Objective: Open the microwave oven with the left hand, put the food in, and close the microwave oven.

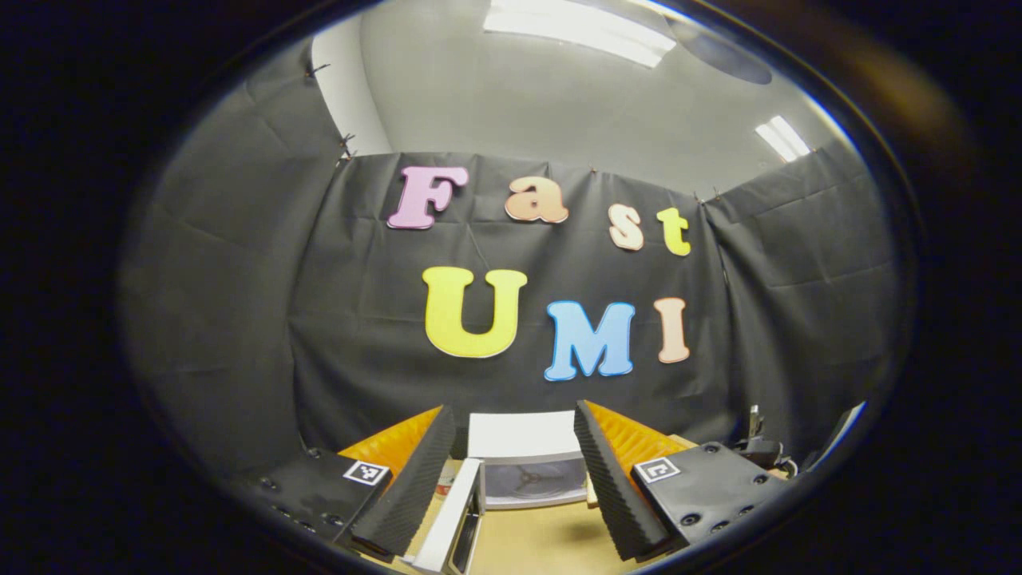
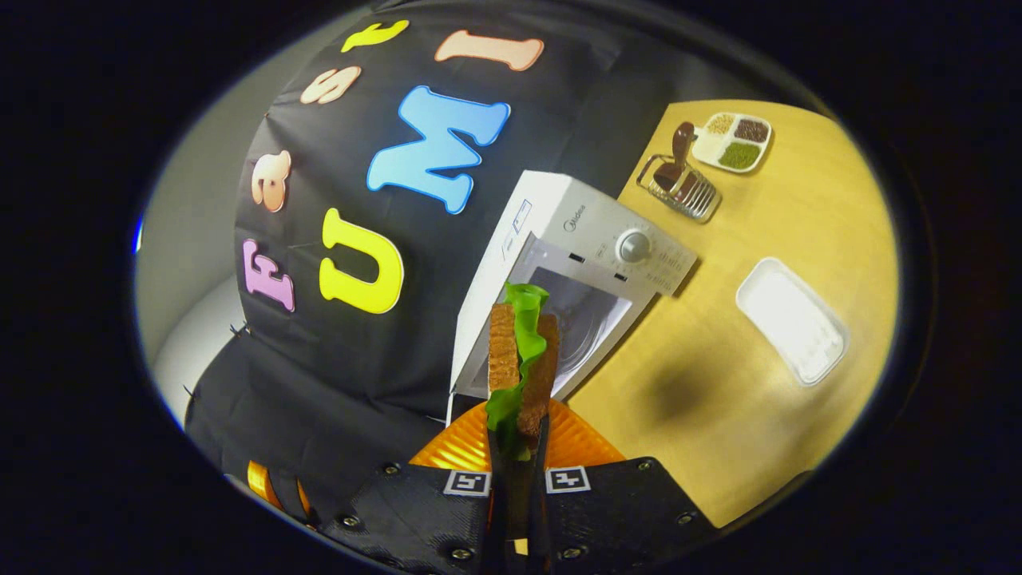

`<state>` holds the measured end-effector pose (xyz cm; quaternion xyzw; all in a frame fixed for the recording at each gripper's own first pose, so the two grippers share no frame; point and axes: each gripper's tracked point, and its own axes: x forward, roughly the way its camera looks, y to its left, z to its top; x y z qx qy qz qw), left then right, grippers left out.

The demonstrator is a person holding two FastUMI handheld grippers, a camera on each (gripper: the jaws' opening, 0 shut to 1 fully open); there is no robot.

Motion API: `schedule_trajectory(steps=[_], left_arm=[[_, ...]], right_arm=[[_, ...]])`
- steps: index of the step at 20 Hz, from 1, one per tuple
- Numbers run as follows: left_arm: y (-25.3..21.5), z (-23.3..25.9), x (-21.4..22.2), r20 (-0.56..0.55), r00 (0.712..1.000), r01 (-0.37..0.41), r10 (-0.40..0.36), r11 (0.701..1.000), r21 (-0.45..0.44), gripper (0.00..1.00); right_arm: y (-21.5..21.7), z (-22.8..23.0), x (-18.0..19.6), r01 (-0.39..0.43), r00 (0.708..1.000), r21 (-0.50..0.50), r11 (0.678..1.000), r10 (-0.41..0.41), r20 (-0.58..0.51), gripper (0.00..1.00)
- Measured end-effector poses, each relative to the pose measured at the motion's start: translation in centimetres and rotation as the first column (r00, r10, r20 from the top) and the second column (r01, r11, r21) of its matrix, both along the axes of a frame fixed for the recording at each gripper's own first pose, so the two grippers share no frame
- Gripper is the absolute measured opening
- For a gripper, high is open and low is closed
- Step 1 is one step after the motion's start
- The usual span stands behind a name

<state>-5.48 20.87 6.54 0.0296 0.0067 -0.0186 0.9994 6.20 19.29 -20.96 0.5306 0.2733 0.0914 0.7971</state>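
Left gripper (image 1: pixel 515 487) fingers spread wide, nothing between them, aimed at white microwave oven (image 1: pixel 523 459) on wooden table (image 1: pixel 543 543); white door (image 1: pixel 447 519) swung open. Right gripper (image 2: pixel 517 447) pinching toast-and-green-lettuce sandwich (image 2: pixel 520 359) on edge, held before open oven cavity. White rectangular tray (image 2: pixel 790 319) on table nearby.

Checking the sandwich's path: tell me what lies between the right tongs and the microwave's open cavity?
Nothing but bare wooden table in the right gripper view. The right tongs hold the sandwich before the open microwave.
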Motion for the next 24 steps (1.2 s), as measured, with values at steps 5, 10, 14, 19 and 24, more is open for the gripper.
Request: schedule_trajectory(steps=[5,10,14,19,24], left_arm=[[1.6,1.6,0.1,0.014,0.997,-0.070,0.070,0.997,0.012,0.96],[2.4,1.1,0.4,-0.006,0.993,-0.118,0.118,0.992,0.037,0.97],[3.6,0.9,0.4,-0.015,0.988,-0.154,0.156,0.985,0.079,0.96],[5.2,-0.9,0.3,-0.070,0.976,-0.198,0.206,0.974,0.108,0.96],[6.8,-1.4,0.6,-0.087,0.970,-0.212,0.228,0.964,0.160,0.96]], right_arm=[[2.7,-2.3,4.1,0.004,0.999,0.033,0.999,-0.003,-0.035,0.11],[4.4,-5.4,8.9,0.088,0.993,0.058,0.994,-0.083,-0.080,0.11],[5.2,-7.8,12.4,0.170,0.981,0.091,0.981,-0.160,-0.109,0.10],[5.6,-10.3,16.0,0.249,0.964,0.076,0.966,-0.240,-0.112,0.11],[6.6,-13.3,19.9,0.349,0.933,0.092,0.933,-0.336,-0.129,0.11]])
